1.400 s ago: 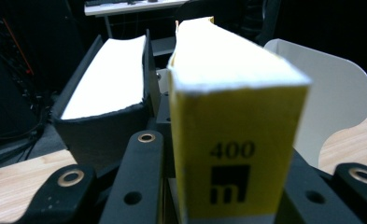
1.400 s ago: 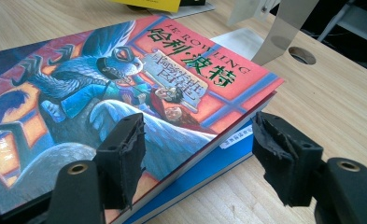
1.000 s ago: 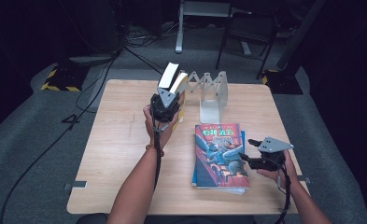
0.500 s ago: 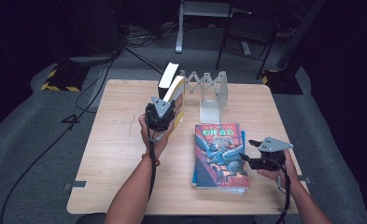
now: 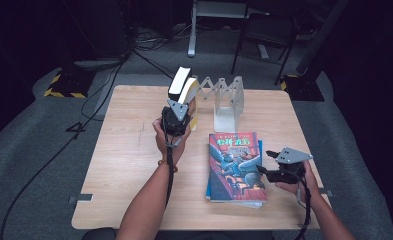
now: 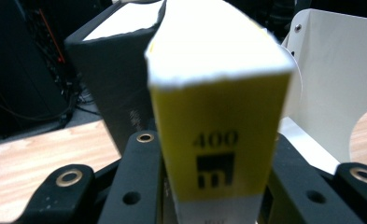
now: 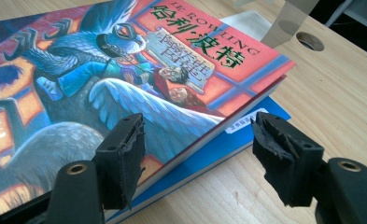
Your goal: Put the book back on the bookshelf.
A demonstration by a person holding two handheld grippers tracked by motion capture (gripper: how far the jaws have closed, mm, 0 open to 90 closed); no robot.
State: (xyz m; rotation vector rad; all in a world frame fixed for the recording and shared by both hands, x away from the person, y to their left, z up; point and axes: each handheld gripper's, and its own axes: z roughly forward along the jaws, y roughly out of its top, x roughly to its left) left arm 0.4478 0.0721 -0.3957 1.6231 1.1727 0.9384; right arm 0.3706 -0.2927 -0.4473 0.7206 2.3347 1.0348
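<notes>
A thick yellow book (image 5: 190,98) (image 6: 214,107) stands on end at the far side of the wooden table (image 5: 129,150), between a leaning black book (image 5: 178,82) (image 6: 111,79) and a white metal book rack (image 5: 226,97) (image 6: 330,70). My left gripper (image 5: 182,106) (image 6: 214,158) is shut on the yellow book's spine, one jaw on each side. A red illustrated book (image 5: 234,160) (image 7: 125,60) lies flat on a blue book (image 5: 211,194) (image 7: 209,154) at the near right. My right gripper (image 5: 265,162) (image 7: 200,140) stands open at that stack's right edge, its jaws apart around the corner.
The rack's folding dividers (image 5: 211,85) stretch along the table's far edge. Bare wood lies left of the person's left forearm (image 5: 154,200). Beyond the table, on the dark floor, are cables (image 5: 109,75) and stands.
The left hand has shifted slightly while keeping hold of the yellow book. The right gripper has stayed at the stack's edge.
</notes>
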